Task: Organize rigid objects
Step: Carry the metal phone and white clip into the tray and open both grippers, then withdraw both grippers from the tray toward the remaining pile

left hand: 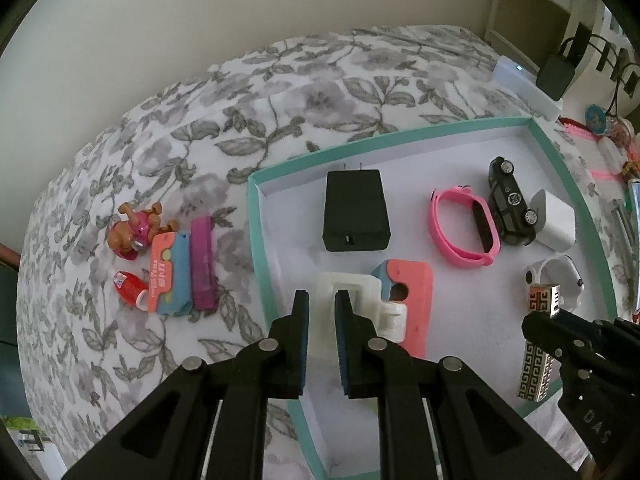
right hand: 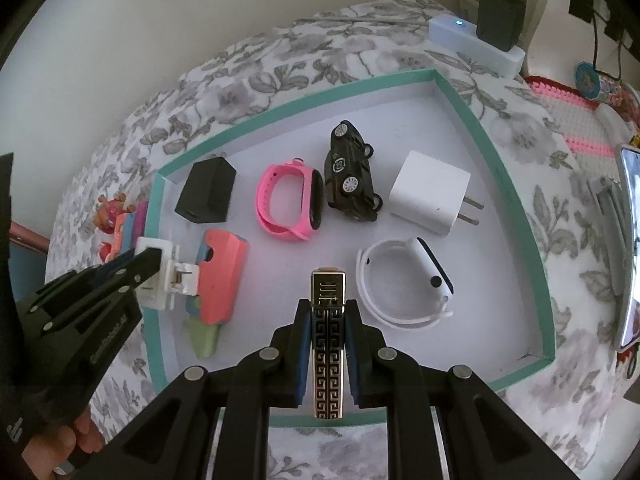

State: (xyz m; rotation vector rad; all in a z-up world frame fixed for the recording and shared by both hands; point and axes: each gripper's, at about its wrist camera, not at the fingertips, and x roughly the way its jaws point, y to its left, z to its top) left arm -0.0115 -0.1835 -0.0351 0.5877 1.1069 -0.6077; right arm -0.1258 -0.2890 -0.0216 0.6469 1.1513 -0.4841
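Observation:
A teal-rimmed white tray (left hand: pixel 256 216) (right hand: pixel 460 96) lies on a floral cloth. In it are a black charger (left hand: pixel 355 210) (right hand: pixel 206 192), a pink watch band (left hand: pixel 464 226) (right hand: pixel 290 200), a black toy car (left hand: pixel 512 202) (right hand: pixel 352 172), a white charger (right hand: pixel 430 192), a white watch (right hand: pixel 408 280) and a coral eraser (left hand: pixel 412 300) (right hand: pixel 222 276). My left gripper (left hand: pixel 322 308) straddles a white plug adapter (left hand: pixel 352 292) (right hand: pixel 160 276), jaws slightly apart. My right gripper (right hand: pixel 328 316) is shut on a patterned lighter (right hand: pixel 328 336) (left hand: pixel 538 340) above the tray.
Left of the tray on the cloth lie a dog figure (left hand: pixel 136 232), a coral and blue eraser pack (left hand: pixel 168 280), a purple bar (left hand: pixel 202 264) and a small red toy (left hand: pixel 130 286). A white power strip (right hand: pixel 472 40) with a black adapter sits at the back right.

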